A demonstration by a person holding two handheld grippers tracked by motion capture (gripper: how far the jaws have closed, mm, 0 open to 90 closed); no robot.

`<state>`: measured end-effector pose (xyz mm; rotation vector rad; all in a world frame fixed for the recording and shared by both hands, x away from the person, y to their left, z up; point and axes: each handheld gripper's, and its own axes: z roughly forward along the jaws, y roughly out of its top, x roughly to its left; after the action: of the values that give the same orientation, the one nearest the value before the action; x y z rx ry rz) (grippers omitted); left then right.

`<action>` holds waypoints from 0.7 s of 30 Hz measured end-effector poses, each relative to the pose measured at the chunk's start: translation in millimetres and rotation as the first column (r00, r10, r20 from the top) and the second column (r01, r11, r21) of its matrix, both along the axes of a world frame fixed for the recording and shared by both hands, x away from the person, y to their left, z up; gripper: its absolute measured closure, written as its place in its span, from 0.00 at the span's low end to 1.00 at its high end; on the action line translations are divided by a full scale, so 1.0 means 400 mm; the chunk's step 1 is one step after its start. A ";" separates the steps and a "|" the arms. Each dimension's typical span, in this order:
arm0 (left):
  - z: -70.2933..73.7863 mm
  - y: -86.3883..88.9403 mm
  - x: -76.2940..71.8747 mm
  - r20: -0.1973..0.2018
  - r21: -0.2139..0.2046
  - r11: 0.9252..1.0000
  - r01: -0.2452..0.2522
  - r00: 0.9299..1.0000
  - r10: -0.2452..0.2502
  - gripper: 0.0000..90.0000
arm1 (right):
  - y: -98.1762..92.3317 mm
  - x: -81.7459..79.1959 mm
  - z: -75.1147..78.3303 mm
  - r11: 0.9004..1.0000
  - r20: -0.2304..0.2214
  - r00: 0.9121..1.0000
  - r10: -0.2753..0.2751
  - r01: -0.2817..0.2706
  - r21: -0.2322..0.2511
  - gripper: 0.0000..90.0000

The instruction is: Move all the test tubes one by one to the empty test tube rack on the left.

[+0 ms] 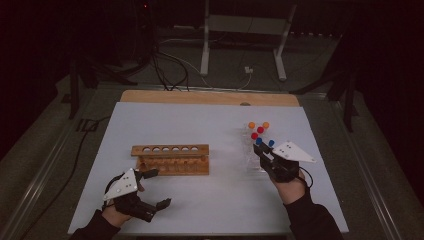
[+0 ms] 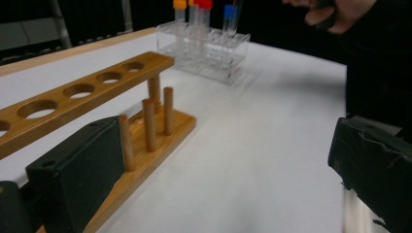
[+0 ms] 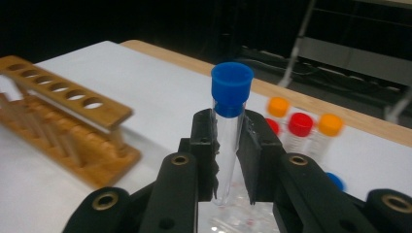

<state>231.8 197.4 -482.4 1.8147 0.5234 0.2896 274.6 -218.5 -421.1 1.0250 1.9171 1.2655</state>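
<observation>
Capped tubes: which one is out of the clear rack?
The blue-capped tube, clamped upright in the right gripper above the clear rack. The orange-capped, red-capped and other blue-capped tubes sit in the rack.

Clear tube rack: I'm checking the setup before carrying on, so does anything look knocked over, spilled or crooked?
Nothing stands out. The capped tubes stand upright in the clear rack, the wooden rack sits flat with its holes empty, and the right tool holds a blue-capped tube upright. No spill shows on the table.
</observation>
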 end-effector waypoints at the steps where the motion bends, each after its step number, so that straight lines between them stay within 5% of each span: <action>1: 0.002 -0.002 -0.001 -0.006 0.000 1.000 -0.009 1.000 0.009 0.01 | 0.010 -0.005 -0.002 1.000 -0.007 1.000 0.022 -0.022 0.005 0.85; 12: 0.035 -0.035 0.004 -0.053 0.017 1.000 0.023 0.998 -0.022 0.01 | 0.064 -0.023 -0.036 0.992 -0.059 0.990 0.126 -0.126 0.003 0.85; 21: 0.075 -0.092 0.024 -0.044 0.029 0.997 0.078 0.996 -0.077 0.02 | 0.091 -0.035 -0.058 0.981 -0.086 0.977 0.193 -0.193 0.003 0.85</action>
<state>241.2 160.5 -452.2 1.8692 0.4798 0.2071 260.7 -182.0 -444.2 0.9213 2.1273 1.3412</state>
